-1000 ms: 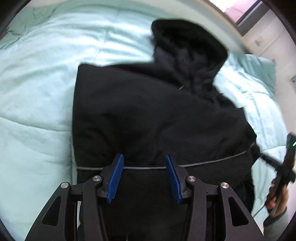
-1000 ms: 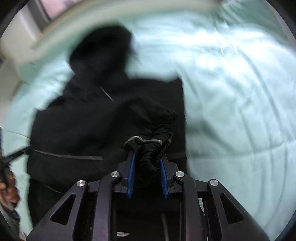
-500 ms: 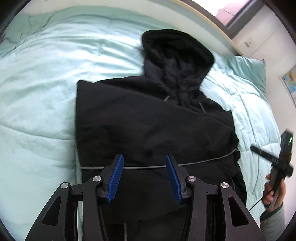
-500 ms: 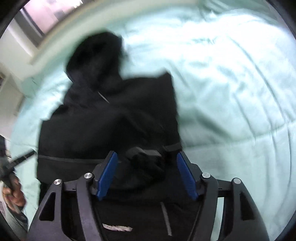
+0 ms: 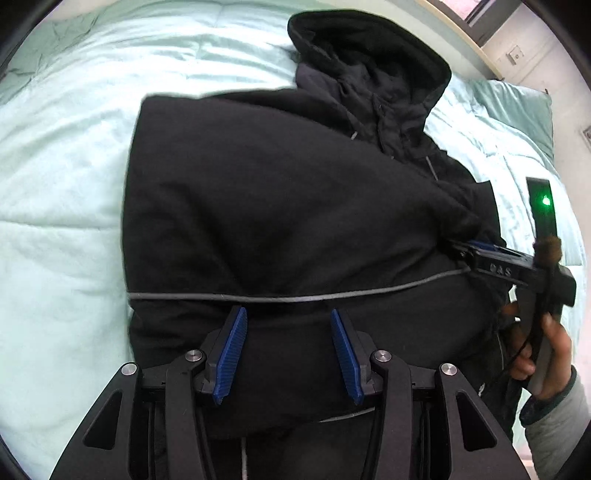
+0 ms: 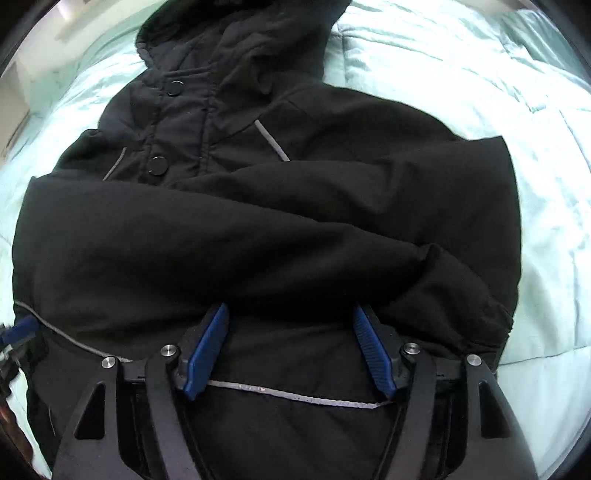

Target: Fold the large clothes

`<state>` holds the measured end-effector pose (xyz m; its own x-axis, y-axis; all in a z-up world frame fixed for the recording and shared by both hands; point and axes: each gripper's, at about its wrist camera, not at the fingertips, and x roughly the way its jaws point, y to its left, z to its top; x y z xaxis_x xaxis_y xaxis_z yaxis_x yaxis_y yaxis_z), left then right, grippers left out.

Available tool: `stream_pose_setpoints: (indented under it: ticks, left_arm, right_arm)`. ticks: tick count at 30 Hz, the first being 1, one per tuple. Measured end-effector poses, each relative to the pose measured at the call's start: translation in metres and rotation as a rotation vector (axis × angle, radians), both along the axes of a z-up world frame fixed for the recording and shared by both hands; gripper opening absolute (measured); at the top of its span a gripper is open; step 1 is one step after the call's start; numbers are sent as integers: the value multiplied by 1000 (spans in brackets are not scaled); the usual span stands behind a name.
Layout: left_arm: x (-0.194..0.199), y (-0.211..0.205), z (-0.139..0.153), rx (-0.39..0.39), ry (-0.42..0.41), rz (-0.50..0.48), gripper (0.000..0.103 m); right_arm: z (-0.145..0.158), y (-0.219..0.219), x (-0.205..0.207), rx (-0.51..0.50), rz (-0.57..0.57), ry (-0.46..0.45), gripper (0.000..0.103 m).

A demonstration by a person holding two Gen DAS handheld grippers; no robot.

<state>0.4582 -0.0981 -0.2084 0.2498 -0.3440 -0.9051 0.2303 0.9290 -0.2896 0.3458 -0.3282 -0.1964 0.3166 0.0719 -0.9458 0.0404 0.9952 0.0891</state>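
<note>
while the black jacket (image 6: 258,240) lies on the bed (image 6: 498,92), both tongs hover open.

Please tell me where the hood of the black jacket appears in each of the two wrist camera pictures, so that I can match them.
Left wrist view: the hood is at the top, right of centre, on the pale green bedcover.
Right wrist view: the hood is at the top, left of centre, partly cut by the picture edge.
Shared landmark: the grey piping line across the lower jacket, just beyond the blue gripper pads in both views.
</note>
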Motion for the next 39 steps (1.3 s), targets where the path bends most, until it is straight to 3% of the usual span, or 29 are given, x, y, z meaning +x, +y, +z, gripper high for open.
stream_pose_setpoints:
  ticks: [2, 4, 7, 10, 12, 14, 17, 21, 23, 27, 30, 35, 39]
  left_arm:
    - [-4, 3, 17, -2, -39, -1, 49]
    - [-12, 11, 40, -54, -85, 2, 49]
    - [-17, 23, 54, -88, -109, 20, 49]
    - [-14, 32, 40, -49, -81, 51, 49]
    - [-10, 36, 23, -43, -36, 84, 49]
    - [-7, 38, -1, -21, 3, 93, 49]
    - [-1, 34, -13, 14, 23, 98, 49]
    - [-2, 22, 6, 78, -16, 45, 49]
    - [-2, 24, 23, 35, -40, 25, 49]
    - [4, 29, 71, -14, -154, 7, 49]
    - [20, 23, 95, -10, -219, -13, 49]
    - [68, -1, 115, -26, -282, -33, 49]
    - [120, -24, 120, -53, -308, -26, 49]
  right_arm:
    - [19, -9, -13, 61, 7, -20, 69]
    - [47, -21, -38, 109, 18, -78, 69]
    - [67, -33, -68, 41, 28, -122, 69]
    - [51, -44, -85, -16, 16, -96, 69]
    - [24, -50, -87, -53, -9, -31, 52]
    - [6, -55, -88, -41, -22, 4, 50]
    - [-4, -56, -86, -28, -43, 17, 50]
    - [3, -56, -83, -32, -23, 38, 51]
    - [13, -59, -80, 2, -12, 48, 51]
    - [57, -70, -84, 25, 8, -41, 52]
    - [82, -74, -71, -8, 13, -103, 52]
    - [108, -77, -16, -24, 12, -191, 52]
    - [122, -79, 28, 45, -22, -238, 52]
